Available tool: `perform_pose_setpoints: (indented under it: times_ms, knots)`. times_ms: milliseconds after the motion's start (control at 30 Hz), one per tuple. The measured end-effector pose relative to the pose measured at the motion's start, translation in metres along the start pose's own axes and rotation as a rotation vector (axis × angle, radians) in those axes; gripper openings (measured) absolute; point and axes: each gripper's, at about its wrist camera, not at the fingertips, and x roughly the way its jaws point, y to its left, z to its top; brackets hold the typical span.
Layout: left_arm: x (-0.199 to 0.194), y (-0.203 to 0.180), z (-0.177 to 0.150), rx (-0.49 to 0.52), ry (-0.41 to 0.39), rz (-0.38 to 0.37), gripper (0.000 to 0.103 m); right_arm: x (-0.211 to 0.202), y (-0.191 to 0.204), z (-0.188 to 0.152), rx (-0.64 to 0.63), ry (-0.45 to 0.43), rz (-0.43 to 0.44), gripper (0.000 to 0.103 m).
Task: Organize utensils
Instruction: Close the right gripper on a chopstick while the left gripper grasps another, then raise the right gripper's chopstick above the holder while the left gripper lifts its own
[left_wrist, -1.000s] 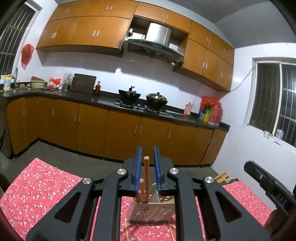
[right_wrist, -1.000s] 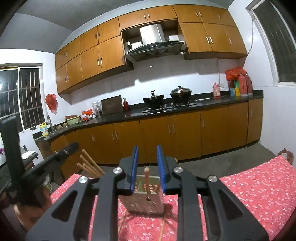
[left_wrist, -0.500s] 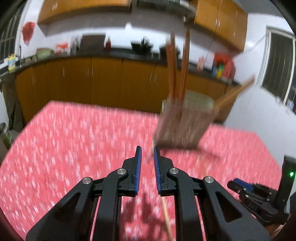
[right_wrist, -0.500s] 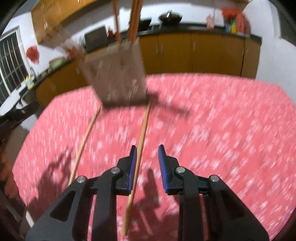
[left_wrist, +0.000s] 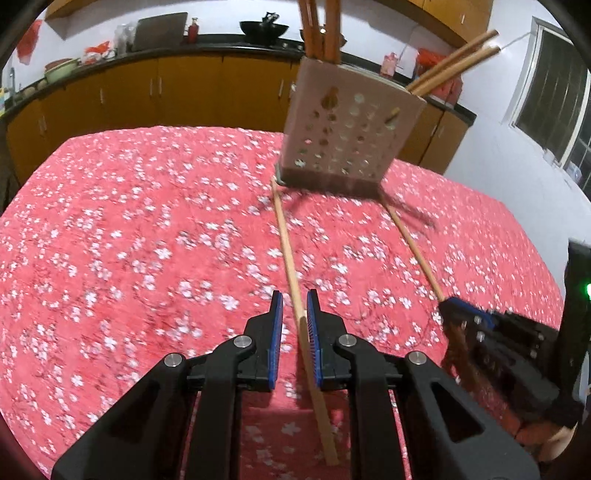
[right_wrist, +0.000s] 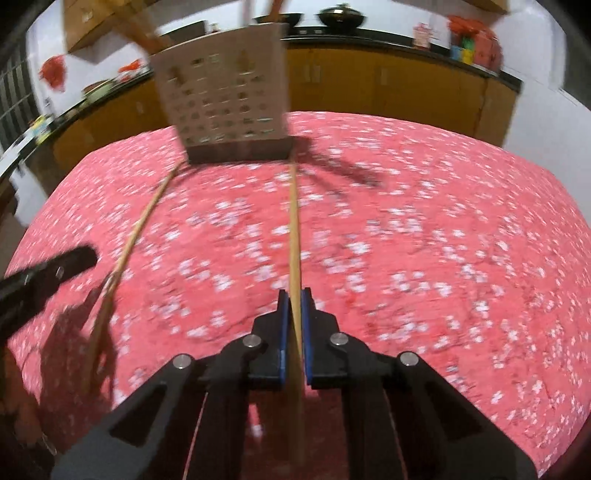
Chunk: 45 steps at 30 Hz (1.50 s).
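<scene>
A surface covered by a red floral cloth (left_wrist: 140, 236) was seen from both wrist cameras. Toward its far side stood a perforated utensil holder (left_wrist: 347, 136), upright, with several wooden chopsticks (left_wrist: 321, 26) rising from its top and two more leaning out to one side.

Two loose chopsticks were laid flat on the cloth, each running from near the base of the holder back toward the cameras, well apart from each other.

The left gripper (left_wrist: 294, 308) was held low over the cloth, angled downward. The left chopstick (left_wrist: 286, 243) was seen passing between its blue pads. Its jaws were narrowly spread; a gap was visible on the left side of the stick, and whether the right pad touched the stick could not be told.

The right gripper (right_wrist: 294, 301) was likewise tilted down over the cloth. The right chopstick (right_wrist: 293, 229) was seen running straight between its blue pads, and the jaws were pressed in against it from both sides, so that the stick was pinched near its closer end.

In the left wrist view the right gripper was visible at the right edge, at the near end of its chopstick. The right wrist view was blurred.
</scene>
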Motion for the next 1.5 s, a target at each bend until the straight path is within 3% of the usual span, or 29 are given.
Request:
perform_pose_setpoints:
  times_ms: [133, 367, 467, 533, 933, 1100, 1500]
  knots:
    - [0.007, -0.006, -0.003, 0.006, 0.026, -0.011, 0.014, 0.0, -0.019, 0.002, 0.064, -0.001, -0.02, 0.008]
    - [0.016, -0.016, -0.008, 0.036, 0.046, -0.014, 0.014, 0.001, -0.019, 0.001, 0.051, -0.009, -0.02, 0.008]
    - [0.021, -0.018, -0.01, 0.058, 0.061, 0.02, 0.013, 0.002, -0.019, 0.002, 0.048, -0.009, -0.017, 0.008]
    - [0.024, -0.014, -0.011, 0.06, 0.06, 0.059, 0.006, 0.002, -0.019, 0.002, 0.047, -0.009, -0.014, 0.008]
    - [0.032, 0.045, 0.014, -0.004, 0.057, 0.175, 0.006, 0.018, -0.016, 0.022, 0.009, -0.019, -0.04, 0.008]
    - [0.033, 0.047, 0.013, -0.008, 0.033, 0.187, 0.007, 0.025, -0.02, 0.028, 0.03, -0.019, -0.022, 0.008]
    - [0.023, 0.059, 0.012, -0.076, 0.023, 0.132, 0.007, 0.026, -0.02, 0.026, 0.042, -0.02, -0.009, 0.01]
